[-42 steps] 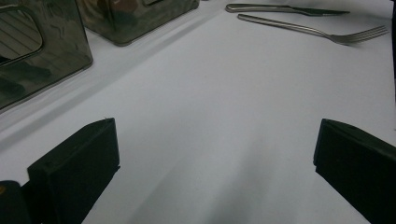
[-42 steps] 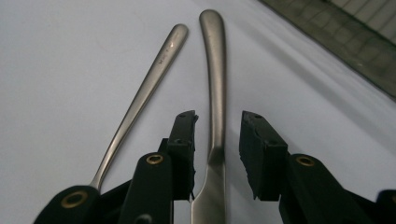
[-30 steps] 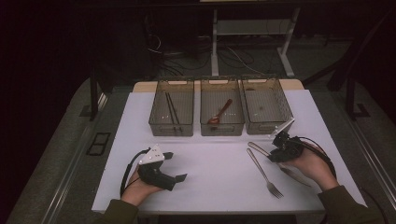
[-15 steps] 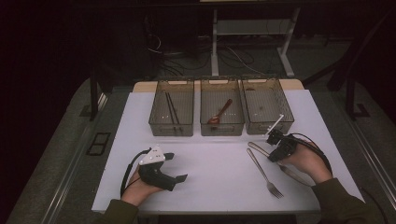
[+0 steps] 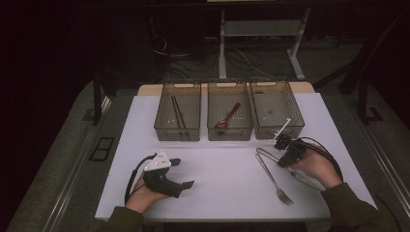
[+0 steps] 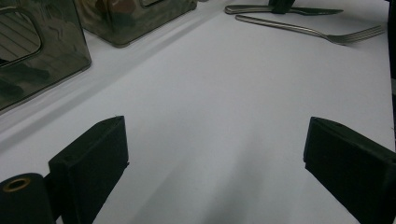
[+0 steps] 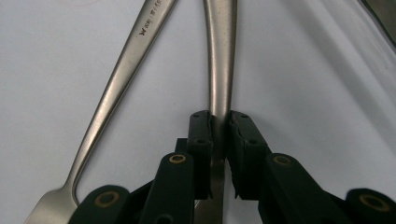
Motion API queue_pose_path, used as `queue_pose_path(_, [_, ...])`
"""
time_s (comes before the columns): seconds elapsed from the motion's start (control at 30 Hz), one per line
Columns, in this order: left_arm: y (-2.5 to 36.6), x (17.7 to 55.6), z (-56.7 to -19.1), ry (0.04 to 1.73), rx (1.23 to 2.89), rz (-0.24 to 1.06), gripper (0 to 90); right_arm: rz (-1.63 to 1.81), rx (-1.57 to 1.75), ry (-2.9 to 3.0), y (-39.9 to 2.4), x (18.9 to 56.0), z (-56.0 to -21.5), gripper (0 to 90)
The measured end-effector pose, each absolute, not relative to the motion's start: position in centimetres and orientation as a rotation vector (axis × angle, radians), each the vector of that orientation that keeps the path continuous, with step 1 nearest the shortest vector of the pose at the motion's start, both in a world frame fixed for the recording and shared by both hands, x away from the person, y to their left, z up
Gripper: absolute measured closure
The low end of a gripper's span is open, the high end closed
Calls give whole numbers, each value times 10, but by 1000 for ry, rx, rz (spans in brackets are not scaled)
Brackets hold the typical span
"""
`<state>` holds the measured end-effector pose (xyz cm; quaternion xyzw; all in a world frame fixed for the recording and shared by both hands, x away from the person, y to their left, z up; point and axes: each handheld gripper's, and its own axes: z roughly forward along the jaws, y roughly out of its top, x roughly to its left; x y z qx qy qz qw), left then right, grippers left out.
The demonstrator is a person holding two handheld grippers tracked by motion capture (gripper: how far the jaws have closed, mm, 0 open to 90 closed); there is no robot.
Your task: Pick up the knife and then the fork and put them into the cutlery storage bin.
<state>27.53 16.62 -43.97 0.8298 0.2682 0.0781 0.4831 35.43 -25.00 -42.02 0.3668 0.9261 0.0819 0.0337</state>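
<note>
Right gripper (image 5: 282, 143) down at the right side of the desk (image 5: 227, 179), jaws having just been closing and now pinched on the handle of a steel knife (image 7: 219, 70) that lies flat on the sheet; the pads meet the handle on both flanks, likely the start of a lift toward the bins. The fork (image 5: 273, 176) lies just beside it, handles converging near the gripper, tines toward the person. Left gripper (image 5: 186, 171) rests idle at the left, jaws spread wide with nothing between them, kept clear of the work. Three clear bins in a row at the far edge: left bin (image 5: 177, 133) holds chopsticks, middle bin (image 5: 229, 133) a reddish spoon (image 5: 227, 117), right bin (image 5: 278, 130) bare of cutlery, probably meant for knife or fork. Desk top white, matte; room dark, cables and a frame on the floor behind.
</note>
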Motion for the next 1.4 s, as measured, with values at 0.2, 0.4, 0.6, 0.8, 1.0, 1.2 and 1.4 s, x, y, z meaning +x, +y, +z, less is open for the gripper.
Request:
queue_pose_path(0.2, [167,276,-439,645,2018,185,53,358,1141,2824,-261,353,-416,786])
queue_pose_path(0.4, [166,276,-438,644,1995,185,34,481,1152,2777,-270,349,-408,787])
queue_pose_path(0.6, [165,278,-439,657,1980,192,0,616,1172,2732,-281,347,-397,786])
queue_pose_path(0.8, [163,279,-439,655,1979,214,0,748,1207,2652,-292,345,-384,786])
queue_pose_path(1.0, [164,279,-438,678,1991,206,0,898,1236,2586,-304,345,-375,786])
queue_pose_path(1.2, [163,279,-439,675,2006,191,0,1014,1271,2491,-312,344,-367,786])
queue_pose_path(1.4, [163,278,-438,665,1999,187,0,1168,1297,2409,-319,348,-361,785])
